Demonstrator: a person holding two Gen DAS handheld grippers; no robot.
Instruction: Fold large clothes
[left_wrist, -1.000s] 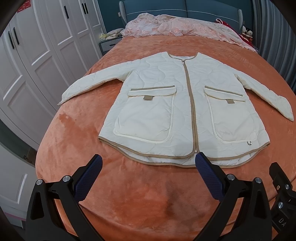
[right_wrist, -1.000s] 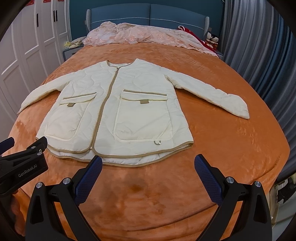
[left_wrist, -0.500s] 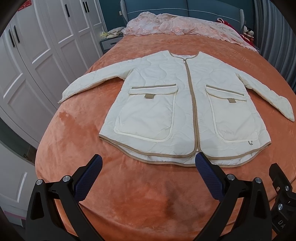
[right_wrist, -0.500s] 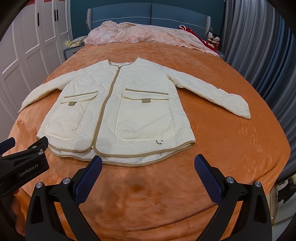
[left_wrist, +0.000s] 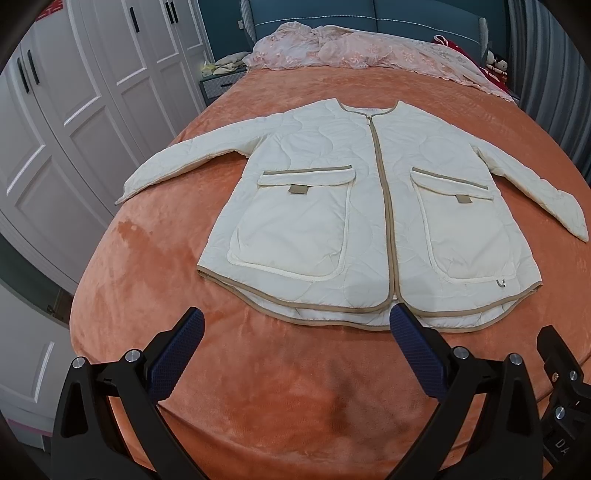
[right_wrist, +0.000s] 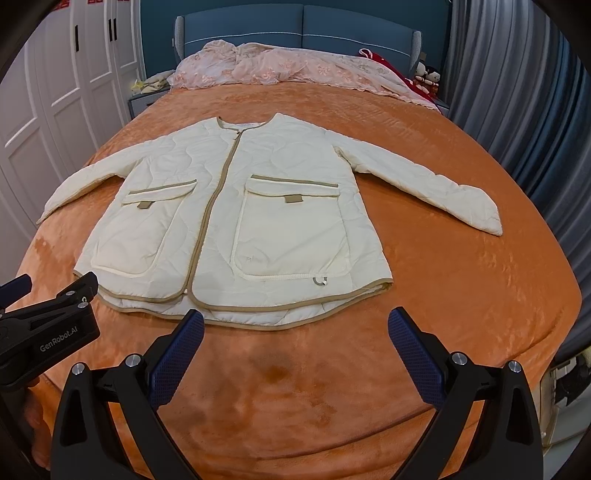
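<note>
A cream quilted jacket (left_wrist: 369, 221) with tan trim and two front pockets lies flat, front up and zipped, on the orange bedspread (left_wrist: 295, 387); both sleeves are spread out to the sides. It also shows in the right wrist view (right_wrist: 236, 229). My left gripper (left_wrist: 295, 347) is open and empty, held above the bed just short of the jacket's hem. My right gripper (right_wrist: 295, 343) is open and empty, also just short of the hem. The left gripper's body (right_wrist: 48, 332) shows at the left edge of the right wrist view.
A crumpled pink lace cover (left_wrist: 369, 51) lies at the head of the bed by the blue headboard (right_wrist: 303, 26). White wardrobes (left_wrist: 74, 110) stand to the left. Grey-blue curtains (right_wrist: 517, 92) hang on the right. A nightstand (left_wrist: 218, 79) stands beside the bed.
Both views have shifted slightly: the jacket sits a little lower and nearer in each frame, so both grippers have edged toward it. Both stay open.
</note>
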